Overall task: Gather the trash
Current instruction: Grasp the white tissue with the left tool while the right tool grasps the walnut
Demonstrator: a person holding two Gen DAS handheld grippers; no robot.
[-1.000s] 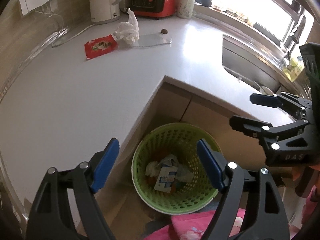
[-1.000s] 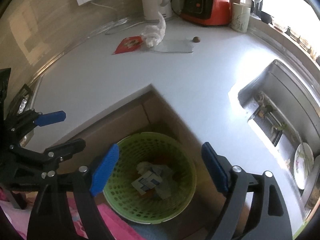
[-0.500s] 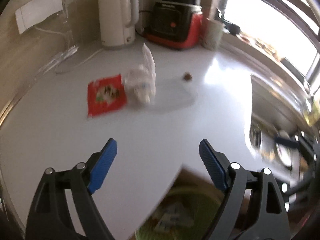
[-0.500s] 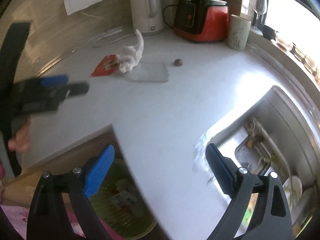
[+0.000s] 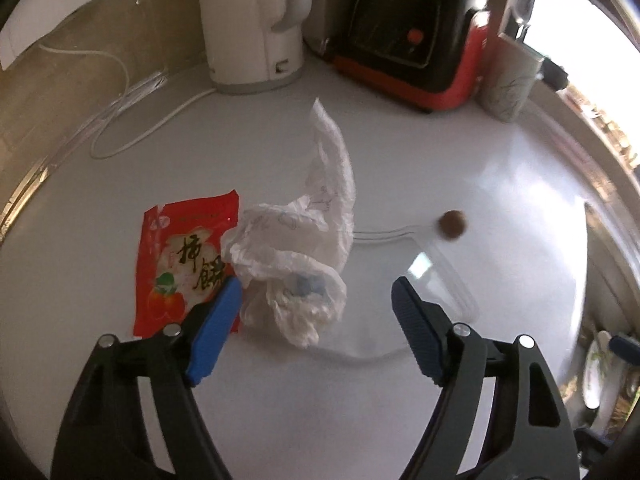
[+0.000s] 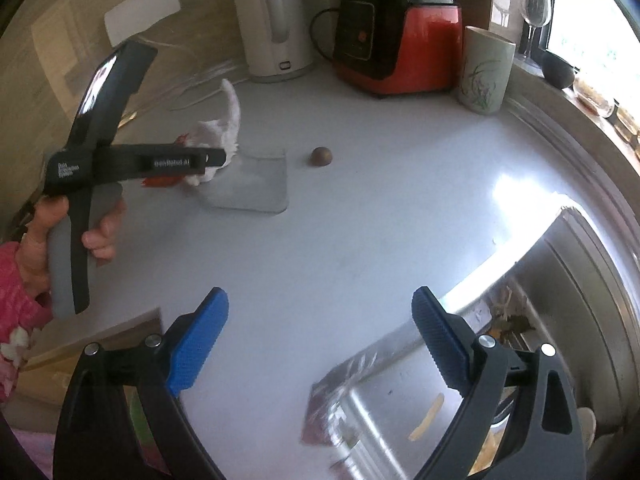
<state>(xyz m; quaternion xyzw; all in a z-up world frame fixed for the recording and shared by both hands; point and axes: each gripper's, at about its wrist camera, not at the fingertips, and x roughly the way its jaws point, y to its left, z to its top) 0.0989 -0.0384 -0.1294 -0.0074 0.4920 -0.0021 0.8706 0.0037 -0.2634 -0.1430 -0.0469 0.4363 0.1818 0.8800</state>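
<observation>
1. Both hands have left the green bin, which filled the two views a second ago, and have travelled over the white counter (image 5: 120,360) toward the far corner. Only a green sliver shows now under the right gripper (image 6: 320,344).
2. The left gripper (image 5: 316,316) is spread, and its jaws have just been closing a little. The crumpled white plastic bag (image 5: 296,264) lies between them, close to the left blue pad, but I see no pad pressing on it.
3. The red snack packet (image 5: 180,264) lies just beyond the left pad, partly under the bag. A clear flat bag (image 5: 436,276) lies ahead of the right pad, and a small brown nut-like thing (image 5: 452,224) further ahead.
4. The right gripper is spread wide and empty, over bare counter, with the sink (image 6: 560,320) on its right.
5. I judge that a new pick is starting, with the white bag as the likely target.
6. Writing: large black Chinese characters on the packet; "GenRobot.AI" on the left gripper's body.
</observation>
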